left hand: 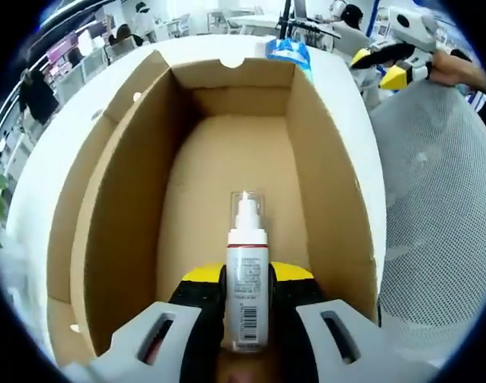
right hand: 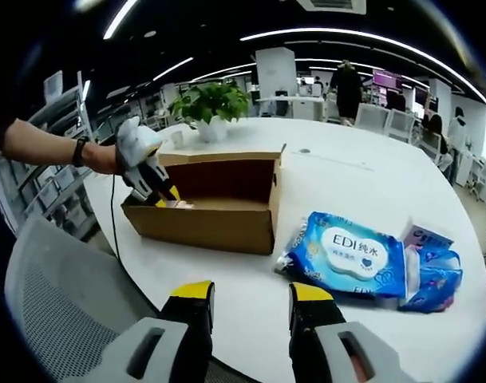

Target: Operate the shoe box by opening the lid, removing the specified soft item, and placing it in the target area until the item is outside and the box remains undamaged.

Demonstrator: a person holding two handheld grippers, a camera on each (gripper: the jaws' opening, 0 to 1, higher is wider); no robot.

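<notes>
The shoe box (left hand: 227, 144) stands open on the white surface (right hand: 362, 183), and the left gripper (left hand: 247, 299) is down inside it, fingers closed around a small white spray bottle (left hand: 247, 279) lying on the box floor near its near end. To my eye the removal step is under way; next the bottle wants lifting clear of the cardboard walls without catching them. The right gripper (right hand: 250, 307) hovers outside, well short of the box, fingers wide and empty. Its view adds what the other lacks: blue wipes packs (right hand: 350, 255) lying just beside the box, and a potted plant (right hand: 212, 108) behind it
</notes>
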